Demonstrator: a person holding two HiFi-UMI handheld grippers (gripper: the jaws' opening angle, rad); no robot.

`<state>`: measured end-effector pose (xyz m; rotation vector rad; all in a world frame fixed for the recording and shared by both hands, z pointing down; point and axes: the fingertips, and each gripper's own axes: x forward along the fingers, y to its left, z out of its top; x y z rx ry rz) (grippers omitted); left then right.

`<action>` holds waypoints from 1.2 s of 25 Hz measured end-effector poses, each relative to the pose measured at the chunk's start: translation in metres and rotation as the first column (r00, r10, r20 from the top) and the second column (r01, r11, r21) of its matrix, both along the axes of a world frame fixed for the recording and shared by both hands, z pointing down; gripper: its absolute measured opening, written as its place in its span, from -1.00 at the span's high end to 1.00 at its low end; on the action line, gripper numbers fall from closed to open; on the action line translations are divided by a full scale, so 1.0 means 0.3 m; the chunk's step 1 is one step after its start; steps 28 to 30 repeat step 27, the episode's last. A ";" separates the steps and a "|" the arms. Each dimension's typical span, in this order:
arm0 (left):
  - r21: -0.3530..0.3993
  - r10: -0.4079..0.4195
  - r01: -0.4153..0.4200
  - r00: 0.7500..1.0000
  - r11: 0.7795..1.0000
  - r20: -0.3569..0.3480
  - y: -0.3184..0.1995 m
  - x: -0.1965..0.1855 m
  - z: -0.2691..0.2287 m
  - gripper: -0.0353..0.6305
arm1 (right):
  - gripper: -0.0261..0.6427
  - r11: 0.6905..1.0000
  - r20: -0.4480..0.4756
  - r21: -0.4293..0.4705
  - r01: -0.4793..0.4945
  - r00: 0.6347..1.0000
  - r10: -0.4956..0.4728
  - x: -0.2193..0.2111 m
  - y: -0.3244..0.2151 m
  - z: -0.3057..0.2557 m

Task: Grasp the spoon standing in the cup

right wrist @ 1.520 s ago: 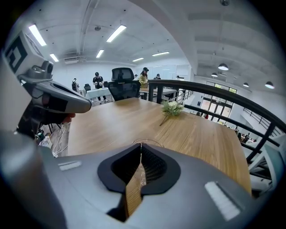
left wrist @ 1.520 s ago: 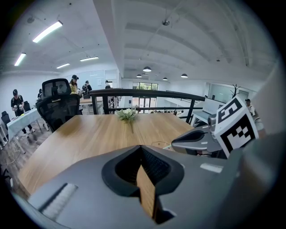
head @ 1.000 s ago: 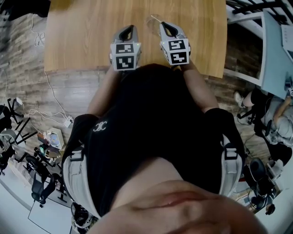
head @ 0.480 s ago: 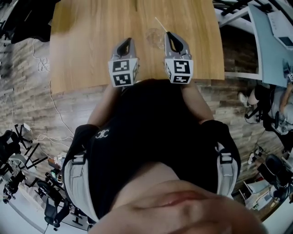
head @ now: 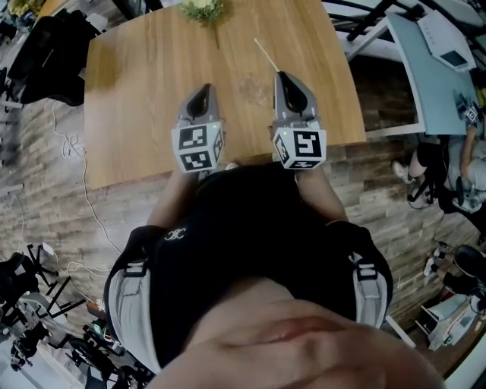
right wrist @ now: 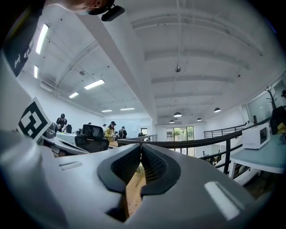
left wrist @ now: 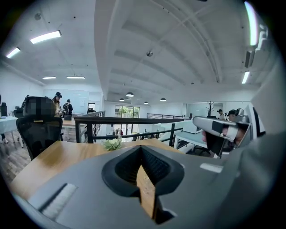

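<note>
A clear glass cup [head: 250, 88] stands on the wooden table [head: 137, 91], with a thin pale spoon [head: 266, 55] leaning out of it toward the far right. My right gripper [head: 282, 75] hovers just right of the cup, shut and empty, its jaws [right wrist: 141, 146] meeting with only table showing below them. My left gripper [head: 203, 90] hangs to the left of the cup, apart from it, also shut [left wrist: 141, 147] and holding nothing. Neither gripper view shows the cup or spoon.
A small green plant [head: 202, 9] sits at the table's far edge, also the plant [left wrist: 111, 143] in the left gripper view. A black chair [head: 52, 47] stands at the far left, a pale blue desk [head: 434, 72] to the right, and cables [head: 72, 144] run over the floor.
Both grippers have risen and look larger, now over the table's near edge. The head view has tilted, so more of the table and the plant show. Both stay shut.
</note>
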<state>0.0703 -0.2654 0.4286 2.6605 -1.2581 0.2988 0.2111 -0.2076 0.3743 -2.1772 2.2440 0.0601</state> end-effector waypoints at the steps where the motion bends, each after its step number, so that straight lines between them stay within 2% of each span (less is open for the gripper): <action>1: 0.000 0.006 -0.006 1.000 1.000 -0.004 0.004 0.004 -0.004 0.86 | 0.91 1.000 -0.002 0.003 0.001 1.000 -0.001 -0.003 0.008 -0.006; 6: 0.020 0.047 -0.046 0.999 0.999 -0.025 0.024 0.048 -0.018 0.86 | 0.91 1.000 -0.022 -0.002 -0.011 1.000 0.011 0.017 0.026 0.003; 10: 0.034 0.069 -0.068 0.997 0.997 -0.034 0.042 0.051 -0.025 0.86 | 0.91 0.999 -0.003 -0.009 -0.031 1.000 0.031 0.021 0.046 0.003; 19: 0.010 0.091 -0.091 0.994 0.996 -0.063 0.059 0.025 0.003 0.86 | 0.91 0.999 -0.013 -0.030 -0.038 0.999 0.038 -0.009 0.075 0.020; 30: 0.035 0.105 -0.103 0.992 0.994 -0.064 0.073 0.009 -0.039 0.86 | 0.91 0.998 -0.014 -0.028 -0.049 0.999 0.049 -0.013 0.079 -0.002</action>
